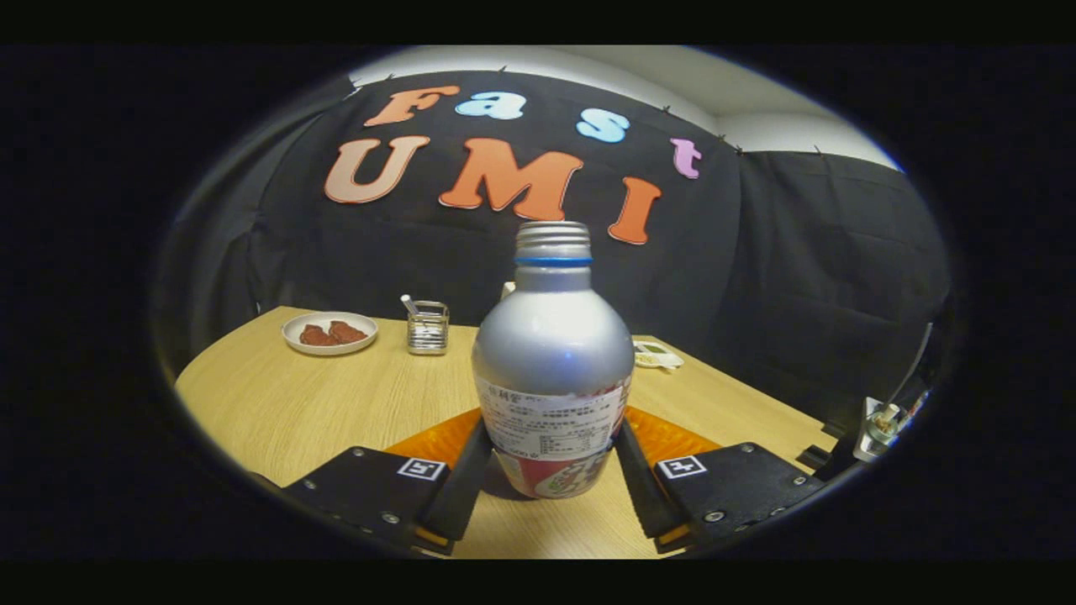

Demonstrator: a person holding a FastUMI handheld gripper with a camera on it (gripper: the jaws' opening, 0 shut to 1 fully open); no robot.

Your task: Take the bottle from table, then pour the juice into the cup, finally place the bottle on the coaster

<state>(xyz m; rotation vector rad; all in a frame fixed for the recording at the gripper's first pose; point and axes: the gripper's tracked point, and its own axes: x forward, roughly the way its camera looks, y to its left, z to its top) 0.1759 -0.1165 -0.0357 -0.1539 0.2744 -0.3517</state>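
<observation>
Presently the gripper [551, 470] has its jaws clamped on the lower body of the bottle [552, 361], one finger pressed against each side of the label band. The bottle stands upright between the fingers, silver in the upper body, with a blue ring under a bare threaded neck and no cap fitted. Its base appears to sit slightly above or just at the surface of the wooden counter [277, 403]; contact cannot be confirmed, though a shadow lies directly beneath it.

An orange coaster [672, 437] lies flat on the counter just behind the bottle, showing on both sides of it between the fingers and the bottle's body.

Beyond the bottle, toward the back of the counter, a white plate [329, 333] carries two reddish-brown pieces of food. Just beside the plate stands a small clear glass holder [428, 327] with a pale stick-like item leaning in it. On the other side of the bottle, near the back edge, a small white dish [657, 356] holds something pale; its contents are too small to identify.
</observation>
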